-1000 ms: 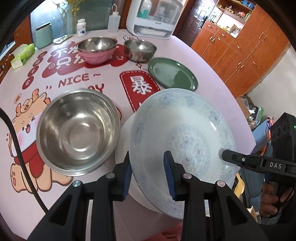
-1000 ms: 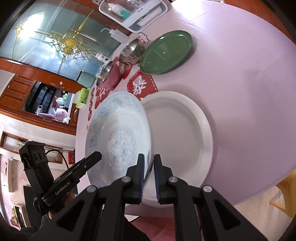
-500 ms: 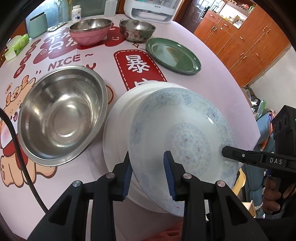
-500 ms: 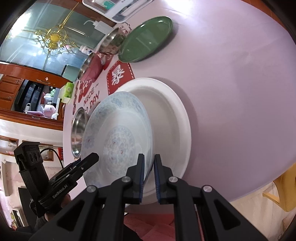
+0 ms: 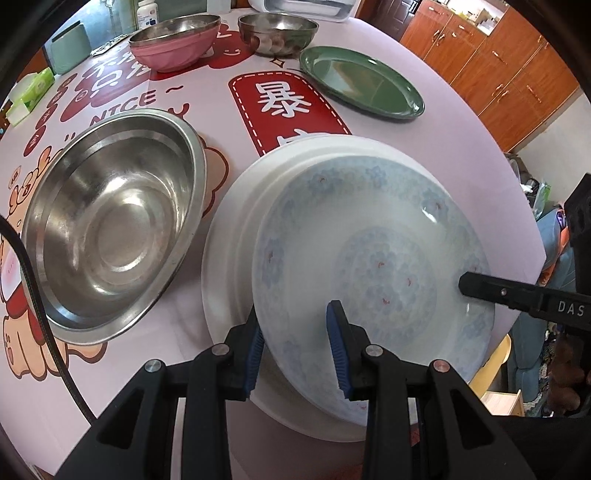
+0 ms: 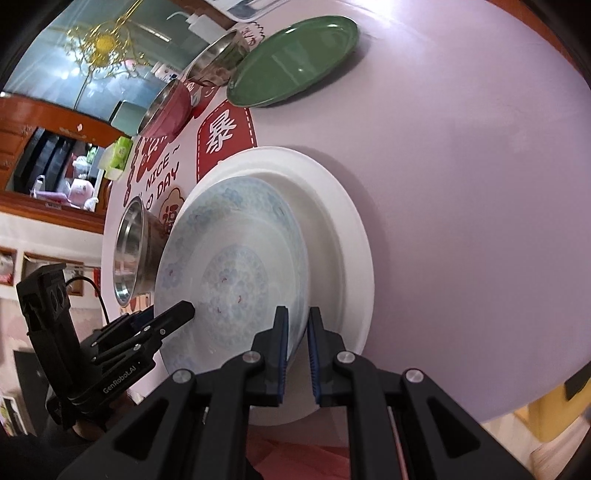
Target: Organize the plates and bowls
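A blue-patterned plate (image 5: 376, 280) hangs tilted, low over a larger white plate (image 5: 229, 236) on the pink table. My left gripper (image 5: 295, 317) is shut on its near rim, one pad inside and one under the lip. My right gripper (image 6: 297, 317) is shut on the opposite rim, and its finger (image 5: 466, 286) shows at the right of the left wrist view. In the right wrist view the patterned plate (image 6: 232, 266) covers the left half of the white plate (image 6: 343, 236). Whether the two plates touch I cannot tell.
A large steel bowl (image 5: 110, 221) stands just left of the white plate. Farther back lie a green plate (image 5: 362, 81), a pink bowl with a steel one inside (image 5: 173, 40) and a small steel bowl (image 5: 277, 31). The table edge (image 6: 509, 402) curves close on the right.
Both grippers have sunk with the patterned plate and tipped further downward. The plate now sits closer over the white plate. Neither grip has changed.
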Demonstrator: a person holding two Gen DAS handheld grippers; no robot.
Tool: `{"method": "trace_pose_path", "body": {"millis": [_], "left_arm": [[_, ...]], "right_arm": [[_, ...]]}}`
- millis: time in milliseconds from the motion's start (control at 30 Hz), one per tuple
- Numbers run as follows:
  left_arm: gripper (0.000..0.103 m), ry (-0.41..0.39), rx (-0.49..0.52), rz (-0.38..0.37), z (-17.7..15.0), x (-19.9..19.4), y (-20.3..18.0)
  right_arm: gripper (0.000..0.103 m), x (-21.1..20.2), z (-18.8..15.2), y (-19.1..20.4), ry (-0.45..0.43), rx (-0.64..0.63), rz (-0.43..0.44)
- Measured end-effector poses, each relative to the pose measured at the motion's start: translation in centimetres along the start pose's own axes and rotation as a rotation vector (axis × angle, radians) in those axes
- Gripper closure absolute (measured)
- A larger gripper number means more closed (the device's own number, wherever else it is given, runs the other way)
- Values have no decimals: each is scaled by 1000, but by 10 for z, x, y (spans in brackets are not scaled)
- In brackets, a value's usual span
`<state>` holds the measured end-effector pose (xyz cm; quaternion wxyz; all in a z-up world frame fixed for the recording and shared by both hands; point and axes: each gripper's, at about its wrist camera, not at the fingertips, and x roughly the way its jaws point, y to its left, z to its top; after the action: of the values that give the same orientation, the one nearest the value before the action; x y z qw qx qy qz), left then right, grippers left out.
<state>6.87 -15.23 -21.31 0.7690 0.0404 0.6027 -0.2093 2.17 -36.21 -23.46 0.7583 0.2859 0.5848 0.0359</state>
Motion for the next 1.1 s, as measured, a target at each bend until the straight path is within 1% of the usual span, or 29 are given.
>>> {"method": "trace_pose_path", "body": {"millis": [200,367,400,533,733,800,933,1100], "left_arm": [[72,22,6,20,4,8,-3],[72,19,3,32,7,11,-7],[72,18,4,35,7,12,-8],[70,10,6,55,5,12,-11],[69,-15,-10,59,2,7,-8],[67,-15,-14,54,0,5,-7],[64,-24,-1,57,1,3,-8],[56,-48,29,62,0,-4,-11]], "right_arm": [[93,3,1,-2,11,-17,-29],[92,4,-1,1,8,-52,-53],[90,3,-1,3,7,-61,-55],[90,4,-2,8,3,-102,-88],[90,5,-3,14,8,-139,-117],[89,5,-4,17,10,-149,-127],[81,4,-6,22,11,-165,-135],[79,3,-8,28,8,-181,-176]]}}
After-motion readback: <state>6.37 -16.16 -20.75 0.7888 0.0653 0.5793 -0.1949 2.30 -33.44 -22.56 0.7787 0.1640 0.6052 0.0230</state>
